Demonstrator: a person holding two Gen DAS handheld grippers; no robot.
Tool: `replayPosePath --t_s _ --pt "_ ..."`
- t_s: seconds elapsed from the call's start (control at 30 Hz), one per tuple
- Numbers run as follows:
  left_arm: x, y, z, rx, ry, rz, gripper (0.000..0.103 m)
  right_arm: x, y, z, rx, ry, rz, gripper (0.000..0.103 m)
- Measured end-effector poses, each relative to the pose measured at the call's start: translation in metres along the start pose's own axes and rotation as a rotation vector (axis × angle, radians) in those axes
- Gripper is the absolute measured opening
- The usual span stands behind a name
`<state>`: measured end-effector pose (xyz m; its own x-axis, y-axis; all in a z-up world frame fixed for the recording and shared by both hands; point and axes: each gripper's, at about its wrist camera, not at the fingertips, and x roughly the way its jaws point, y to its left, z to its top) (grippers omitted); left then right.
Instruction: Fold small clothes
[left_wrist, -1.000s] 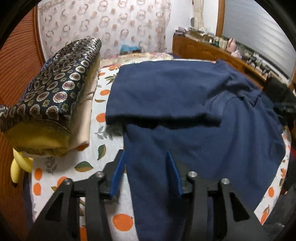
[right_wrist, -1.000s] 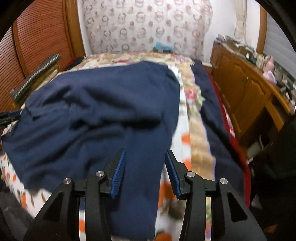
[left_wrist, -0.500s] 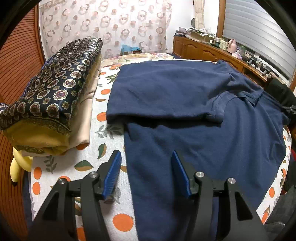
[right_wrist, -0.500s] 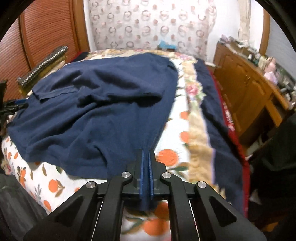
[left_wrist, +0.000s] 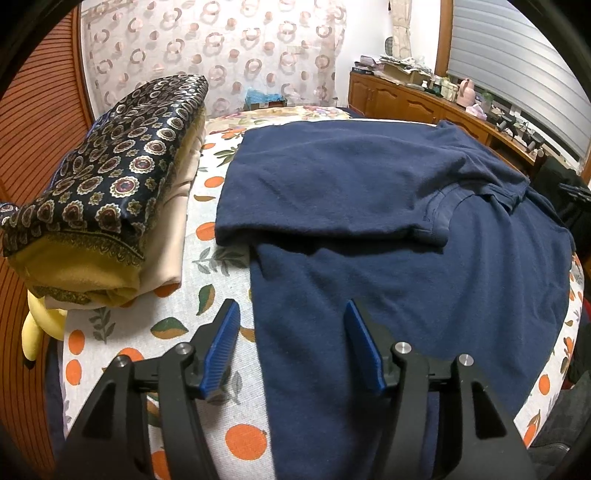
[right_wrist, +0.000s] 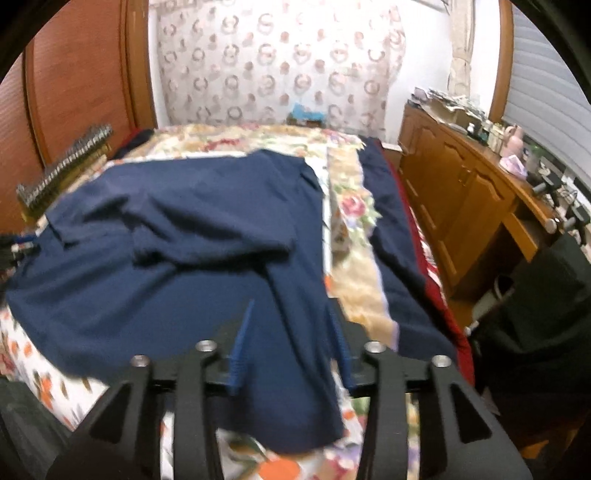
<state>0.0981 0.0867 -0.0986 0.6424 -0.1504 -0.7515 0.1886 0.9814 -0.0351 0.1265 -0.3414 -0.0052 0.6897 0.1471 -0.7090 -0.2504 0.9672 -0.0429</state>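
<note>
1. Shirt (left_wrist: 369, 229): navy, spread on the bed (left_wrist: 221, 258), its upper part already folded down over the lower part, so one fold is done and the hem end still hangs toward the bed's near edge.
2. Far left in the left wrist view, a stack of folded blankets (left_wrist: 103, 206) sits on the bed just beside the shirt, not touching it.
3. Left gripper (left_wrist: 291, 347): jaws spread and opening; half a second ago they stood slightly narrower. They straddle the shirt's left edge with nothing pinched, so I judge this corner has been let go.
4. Right gripper (right_wrist: 290, 347): jaws were pressed together half a second ago and are now opening. Navy cloth lies between them, but the pads do not appear to press it. The view has also shifted and blurred, which suggests the hand is moving off the cloth.
5. For the task, both hands look free for the next fold of the lower half.
6. Hard to make out: the right view is motion-blurred, so cloth contact there is uncertain. The shirt's near hem is hidden behind both grippers, and a dresser (right_wrist: 461, 199) is cut off at the right.
</note>
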Motion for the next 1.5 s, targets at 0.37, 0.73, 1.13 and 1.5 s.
replayPosePath --t_s 0.37,0.73,1.13,1.5 --pt "-0.018 0.006 0.026 -0.090 -0.082 -0.012 0.060 0.053 0.019 0.027 0.018 0.039 0.060 0.048" --pt "0.011 0.022 0.055 -0.156 -0.042 0.025 0.060 0.080 -0.008 0.036 0.117 0.087 0.034 0.048" --pt "0.040 0.033 0.060 -0.201 0.026 0.045 0.060 0.101 -0.011 0.044 0.129 0.097 0.007 0.048" --pt "0.037 0.027 0.061 -0.146 0.003 0.010 0.010 0.094 -0.002 0.043 0.061 0.046 0.046 0.010"
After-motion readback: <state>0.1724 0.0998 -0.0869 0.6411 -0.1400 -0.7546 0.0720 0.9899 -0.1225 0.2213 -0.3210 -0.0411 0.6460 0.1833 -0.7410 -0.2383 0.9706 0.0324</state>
